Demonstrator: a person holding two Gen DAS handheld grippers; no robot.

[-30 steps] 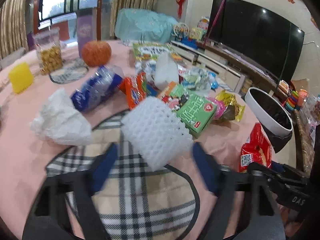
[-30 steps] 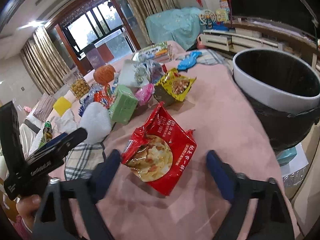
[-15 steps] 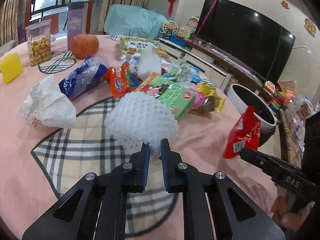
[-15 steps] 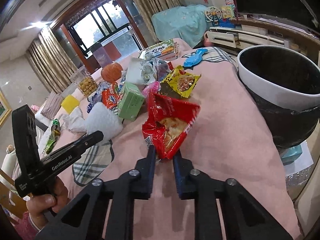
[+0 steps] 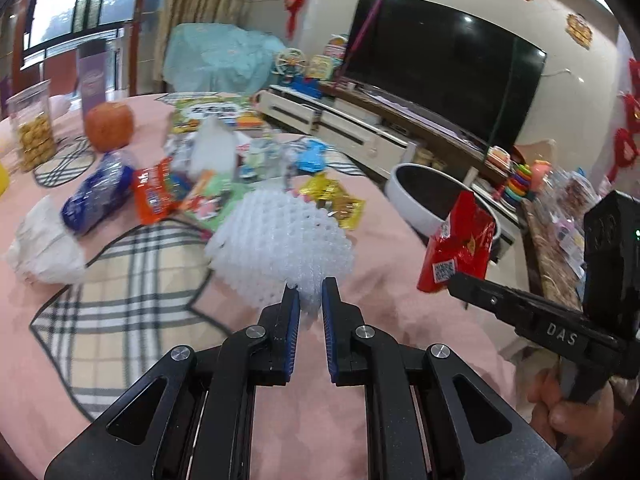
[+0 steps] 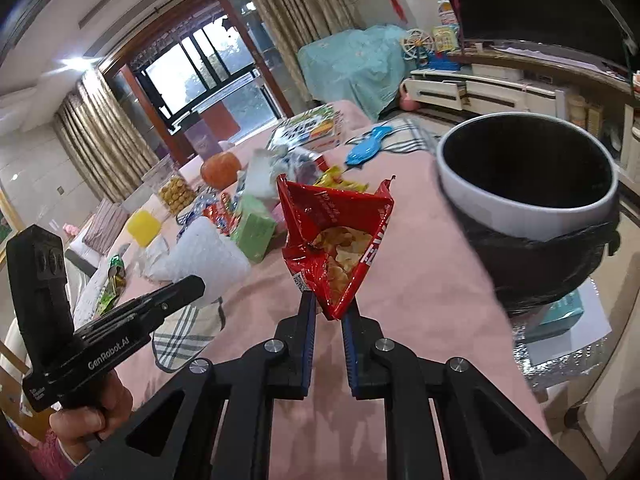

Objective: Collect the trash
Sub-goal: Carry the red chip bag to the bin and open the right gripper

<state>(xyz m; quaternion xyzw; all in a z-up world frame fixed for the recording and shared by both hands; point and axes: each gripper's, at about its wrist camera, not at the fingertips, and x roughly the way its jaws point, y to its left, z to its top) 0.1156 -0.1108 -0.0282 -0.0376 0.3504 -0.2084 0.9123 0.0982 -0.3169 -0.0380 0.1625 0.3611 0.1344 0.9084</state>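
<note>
A second ago both pairs of jaws stood wide around their targets; now the left gripper (image 5: 311, 292) pinches the white foam net (image 5: 280, 246) at frame centre, lifted off the plaid mat (image 5: 120, 280). The right gripper (image 6: 328, 312) clamps the red snack bag (image 6: 336, 236) (chips showing inside), raised mid-frame above the pink tablecloth (image 6: 420, 300), with the bin (image 6: 528, 200) at the right.
</note>
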